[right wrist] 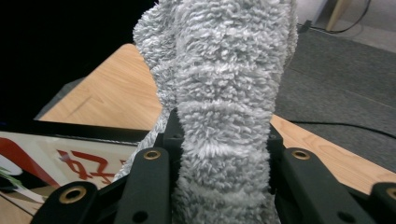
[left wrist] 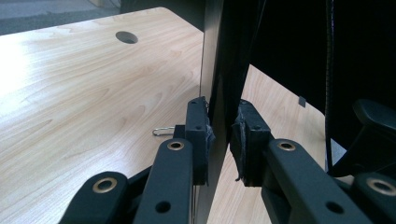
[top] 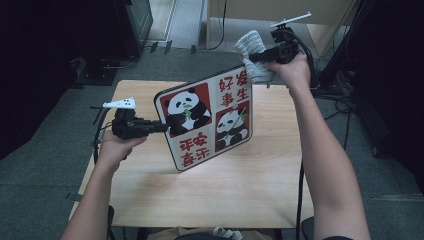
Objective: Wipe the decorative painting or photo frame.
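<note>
Cloth (top: 254,55) clamped in right gripper (top: 256,58) sits at the panda board's (top: 207,120) upper right corner; left gripper (top: 161,127) pinches its left edge.

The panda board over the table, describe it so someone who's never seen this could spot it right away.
Start at the light wooden table. Held tilted above its middle is the panda board, a flat square panel clamped at its left edge by the left gripper. It has two black-and-white pandas on red squares and red Chinese characters on white, unlike the plain grey fluffy cloth in the right gripper by its top corner.
</note>
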